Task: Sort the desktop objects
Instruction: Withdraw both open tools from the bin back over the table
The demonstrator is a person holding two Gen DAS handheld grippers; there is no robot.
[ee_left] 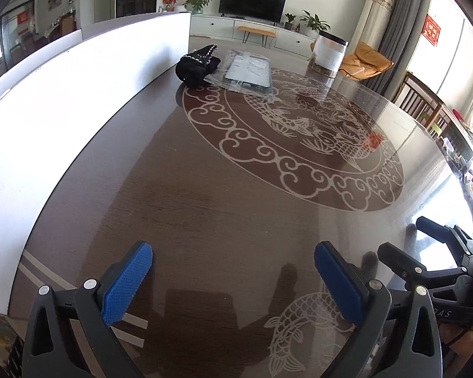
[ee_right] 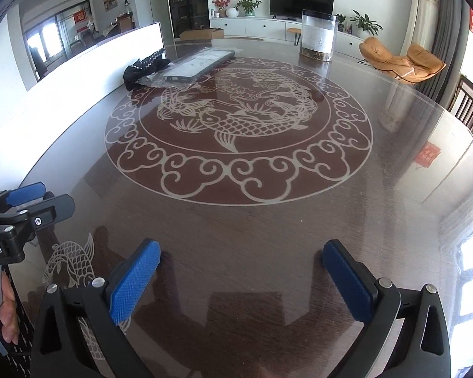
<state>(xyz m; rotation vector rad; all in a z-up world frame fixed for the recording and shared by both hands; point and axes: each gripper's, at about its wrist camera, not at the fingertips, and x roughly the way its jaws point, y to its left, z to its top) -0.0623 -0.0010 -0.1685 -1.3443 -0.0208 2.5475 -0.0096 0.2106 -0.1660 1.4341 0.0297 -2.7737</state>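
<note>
A black beaded fabric bundle (ee_left: 198,67) lies at the far side of the round table, beside a phone case in a clear plastic bag (ee_left: 249,71). A clear cylindrical jar (ee_left: 328,53) with dark contents at its bottom stands further right. The same bundle (ee_right: 145,67), bagged case (ee_right: 198,66) and jar (ee_right: 318,36) show in the right wrist view. My left gripper (ee_left: 233,263) is open and empty above the near table edge. My right gripper (ee_right: 241,263) is open and empty, also near the front edge, far from all objects.
The dark glass-topped table (ee_right: 268,220) carries a carp-and-cloud pattern. A white board (ee_left: 63,94) stands along its left side. The other gripper shows at the right edge of the left view (ee_left: 432,261) and left edge of the right view (ee_right: 25,208). Chairs stand at the right.
</note>
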